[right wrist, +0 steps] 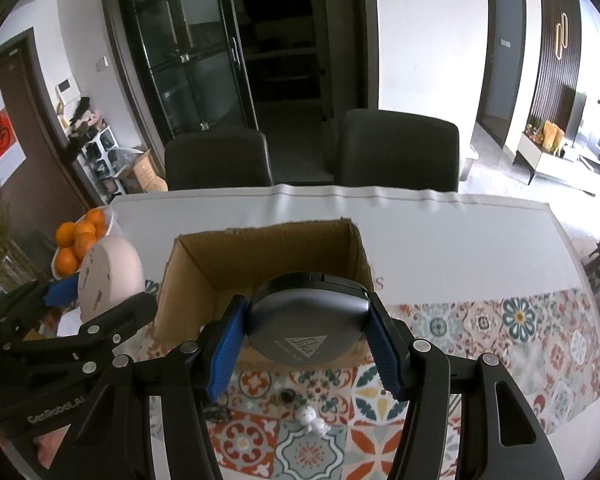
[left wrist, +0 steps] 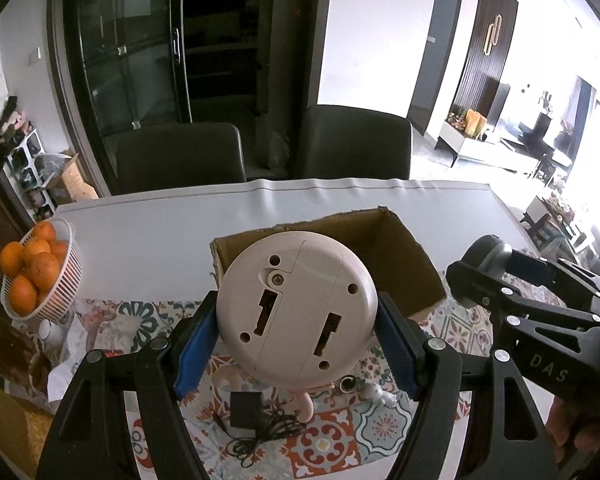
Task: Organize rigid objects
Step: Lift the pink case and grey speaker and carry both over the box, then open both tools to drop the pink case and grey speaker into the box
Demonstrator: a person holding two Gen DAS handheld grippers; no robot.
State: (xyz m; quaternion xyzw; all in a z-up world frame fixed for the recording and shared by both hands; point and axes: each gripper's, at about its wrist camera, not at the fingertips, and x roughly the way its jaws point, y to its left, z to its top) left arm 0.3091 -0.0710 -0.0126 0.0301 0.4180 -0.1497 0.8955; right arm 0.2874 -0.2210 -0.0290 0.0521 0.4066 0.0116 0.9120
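Hovering short of the cardboard box [right wrist: 260, 264], right gripper [right wrist: 304, 344] clamped the dark disc [right wrist: 306, 326], left gripper [left wrist: 296, 344] the pink round gadget [left wrist: 296, 304]; each needed lowering singly, level, clear of the walls.

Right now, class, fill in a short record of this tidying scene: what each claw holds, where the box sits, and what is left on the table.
left claw: shut on a round pink gadget, its underside facing the camera
right claw: shut on a dark grey disc, at the near edge of the box
box: open cardboard, on the table, seems empty
left on the patterned cloth: black adapter with cord, small white figure
off to the left side: basket of oranges
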